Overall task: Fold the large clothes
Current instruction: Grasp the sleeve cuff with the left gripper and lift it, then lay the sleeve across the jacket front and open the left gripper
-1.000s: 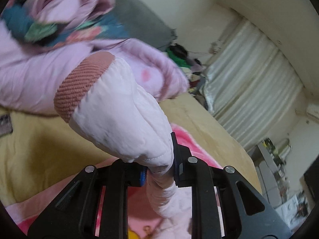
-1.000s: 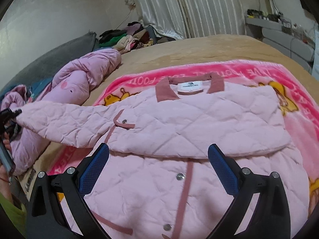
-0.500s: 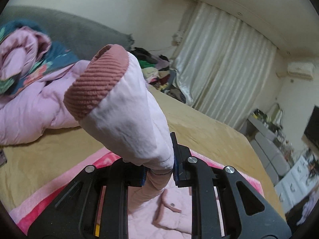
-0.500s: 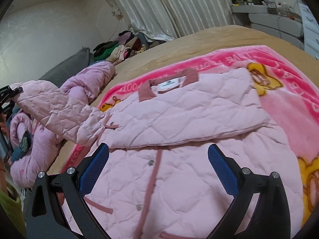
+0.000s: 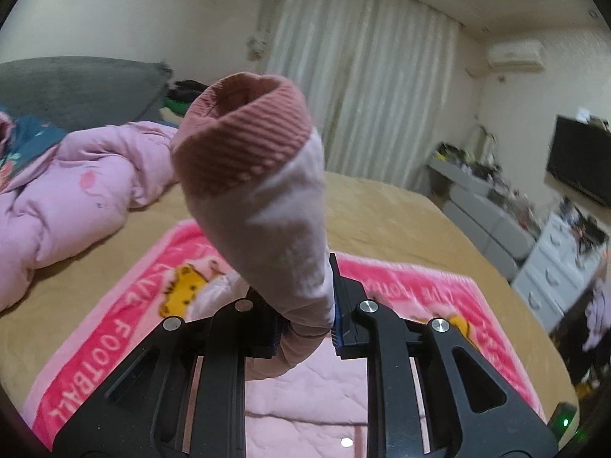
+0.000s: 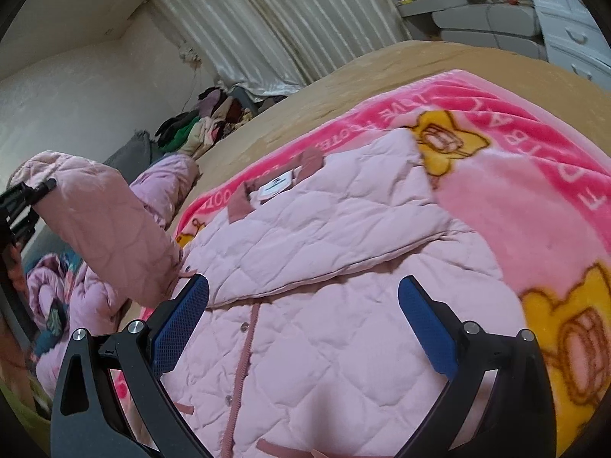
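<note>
A pale pink quilted jacket (image 6: 324, 267) lies front-up on a pink cartoon blanket (image 6: 515, 175), its right sleeve folded across the chest. My left gripper (image 5: 305, 324) is shut on the other sleeve (image 5: 267, 221), which stands up in front of the lens with its ribbed dusty-pink cuff (image 5: 244, 137) on top. In the right wrist view that lifted sleeve (image 6: 110, 229) rises at the left, with the left gripper (image 6: 26, 198) at its end. My right gripper (image 6: 301, 328) hovers open over the jacket's button placket, with nothing between its blue pads (image 6: 427, 328).
The blanket lies on a tan bed (image 5: 401, 213). A rolled pink duvet (image 5: 68, 191) and grey headboard cushion (image 5: 76, 87) sit at the left. A clothes pile (image 6: 206, 118) lies by the curtains (image 5: 362, 76). Drawers (image 5: 565, 267) and a television (image 5: 580, 156) stand at the right.
My left gripper has carried the sleeve up and in toward the jacket body, rolling as it went. The right gripper's view has tilted and drifted over the jacket; its jaws stayed open.
</note>
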`<action>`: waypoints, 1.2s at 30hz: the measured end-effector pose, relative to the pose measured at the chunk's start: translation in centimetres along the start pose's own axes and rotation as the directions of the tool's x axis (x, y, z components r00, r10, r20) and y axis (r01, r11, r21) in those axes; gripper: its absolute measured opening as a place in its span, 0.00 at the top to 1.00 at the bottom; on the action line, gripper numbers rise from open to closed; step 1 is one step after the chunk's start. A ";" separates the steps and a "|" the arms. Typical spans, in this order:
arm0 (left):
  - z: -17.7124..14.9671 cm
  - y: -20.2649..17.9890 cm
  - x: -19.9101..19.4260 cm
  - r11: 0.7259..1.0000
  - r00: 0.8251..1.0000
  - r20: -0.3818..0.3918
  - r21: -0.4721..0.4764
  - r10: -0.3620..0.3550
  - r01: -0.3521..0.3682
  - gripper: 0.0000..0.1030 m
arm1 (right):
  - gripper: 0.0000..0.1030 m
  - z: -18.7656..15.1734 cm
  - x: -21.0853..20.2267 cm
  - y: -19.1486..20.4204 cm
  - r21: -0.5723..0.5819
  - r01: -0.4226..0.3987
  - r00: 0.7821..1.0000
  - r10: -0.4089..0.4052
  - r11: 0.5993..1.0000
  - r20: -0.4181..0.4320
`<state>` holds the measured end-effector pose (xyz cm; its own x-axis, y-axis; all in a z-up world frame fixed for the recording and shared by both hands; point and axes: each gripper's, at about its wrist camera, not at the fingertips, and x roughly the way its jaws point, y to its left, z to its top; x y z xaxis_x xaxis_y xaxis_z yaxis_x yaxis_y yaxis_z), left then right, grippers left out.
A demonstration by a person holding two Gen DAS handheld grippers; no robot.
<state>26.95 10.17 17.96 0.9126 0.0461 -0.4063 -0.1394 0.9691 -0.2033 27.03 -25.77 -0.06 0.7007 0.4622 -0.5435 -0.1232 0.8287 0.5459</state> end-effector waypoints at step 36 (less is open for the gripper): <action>-23.5 -12.6 9.9 0.803 0.873 -0.482 0.547 0.071 0.237 0.47 | 0.04 0.6 -2.2 -7.1 0.201 0.119 0.993 -0.120 0.972 -0.008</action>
<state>28.74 -7.27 -4.48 0.6021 -0.0080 -0.7984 0.3145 0.9215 0.2280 26.77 -32.90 -2.37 0.7047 0.3622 -0.6101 0.1048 0.7973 0.5944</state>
